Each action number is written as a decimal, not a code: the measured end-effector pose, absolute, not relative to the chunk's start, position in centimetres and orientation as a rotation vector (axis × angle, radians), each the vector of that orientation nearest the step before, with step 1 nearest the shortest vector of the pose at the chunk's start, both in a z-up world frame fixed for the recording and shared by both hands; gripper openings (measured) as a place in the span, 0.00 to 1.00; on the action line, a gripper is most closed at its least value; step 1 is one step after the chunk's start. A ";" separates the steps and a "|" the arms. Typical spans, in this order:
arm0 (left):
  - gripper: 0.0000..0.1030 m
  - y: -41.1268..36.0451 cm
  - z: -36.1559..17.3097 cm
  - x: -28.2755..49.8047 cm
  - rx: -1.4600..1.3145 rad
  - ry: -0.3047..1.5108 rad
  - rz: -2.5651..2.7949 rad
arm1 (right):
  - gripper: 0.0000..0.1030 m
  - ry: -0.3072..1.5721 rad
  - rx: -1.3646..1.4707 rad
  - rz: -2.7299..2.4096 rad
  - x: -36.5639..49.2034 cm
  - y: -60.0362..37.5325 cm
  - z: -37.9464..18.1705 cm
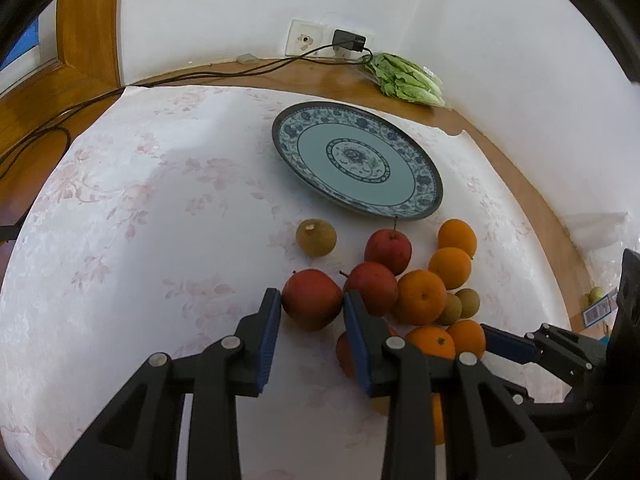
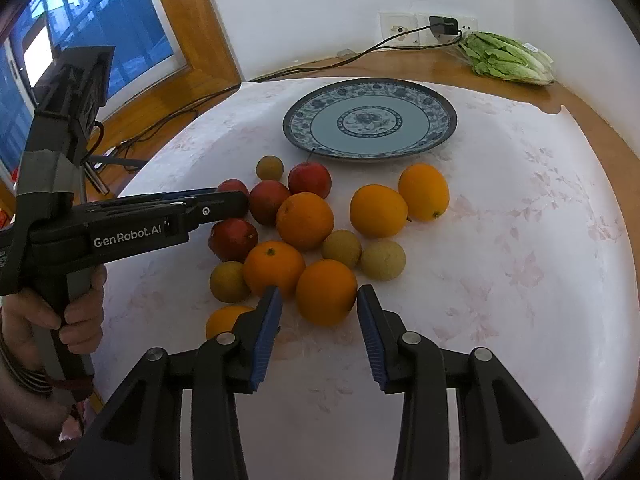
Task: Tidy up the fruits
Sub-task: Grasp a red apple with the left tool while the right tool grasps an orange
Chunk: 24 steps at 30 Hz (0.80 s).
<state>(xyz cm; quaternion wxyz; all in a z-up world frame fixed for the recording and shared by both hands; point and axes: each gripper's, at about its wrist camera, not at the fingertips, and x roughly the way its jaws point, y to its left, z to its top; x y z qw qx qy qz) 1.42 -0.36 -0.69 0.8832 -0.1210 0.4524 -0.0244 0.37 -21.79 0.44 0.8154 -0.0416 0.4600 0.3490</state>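
Note:
A pile of red apples, oranges and small brown fruits lies on the tablecloth in front of a blue patterned plate, also in the right wrist view. My left gripper has its blue pads touching both sides of a red apple that rests on the cloth. My right gripper is open, its fingers on either side of an orange with a gap on each side. The left gripper's body crosses the right wrist view above the apples.
A bag of lettuce lies at the back right by a wall socket with a charger; its cable runs left along the wooden table edge. A lone brown fruit sits left of the pile. A window is at far left.

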 end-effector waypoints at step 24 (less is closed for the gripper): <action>0.32 -0.1 0.5 0.2 -0.243 0.933 -0.036 | 0.32 0.992 -0.038 0.752 0.7 -22.4 0.2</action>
